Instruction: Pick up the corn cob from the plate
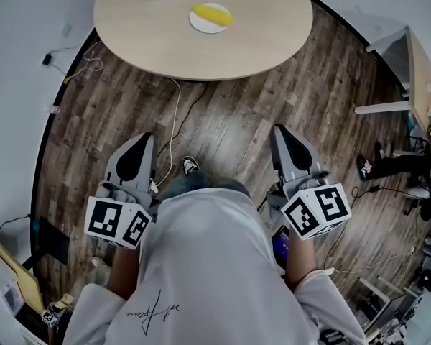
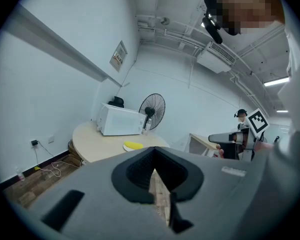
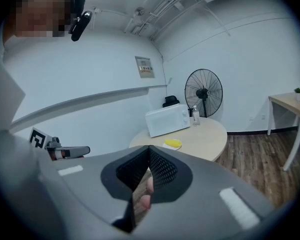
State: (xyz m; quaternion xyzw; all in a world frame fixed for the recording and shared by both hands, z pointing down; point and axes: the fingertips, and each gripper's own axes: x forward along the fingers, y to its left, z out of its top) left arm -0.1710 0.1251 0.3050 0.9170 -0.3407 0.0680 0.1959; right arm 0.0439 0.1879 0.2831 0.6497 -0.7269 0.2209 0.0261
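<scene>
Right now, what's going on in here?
A person stands on the wood floor short of the round table, holding the left gripper and right gripper at waist level, fingers together and empty. The corn cob lies untouched on the white plate on the table, near a microwave.

Both tongs sit low at hip level, one on each side of the torso, and point forward and slightly down. Left tongs (image 1: 138, 146): jaws together, nothing between. Right tongs (image 1: 284, 134): jaws together, also empty. The two are roughly parallel and well apart. Marker cubes (image 1: 117, 221) are at the rear, close to the body. Bare forearms (image 1: 124, 268) run back under white sleeves (image 1: 93, 304).
</scene>
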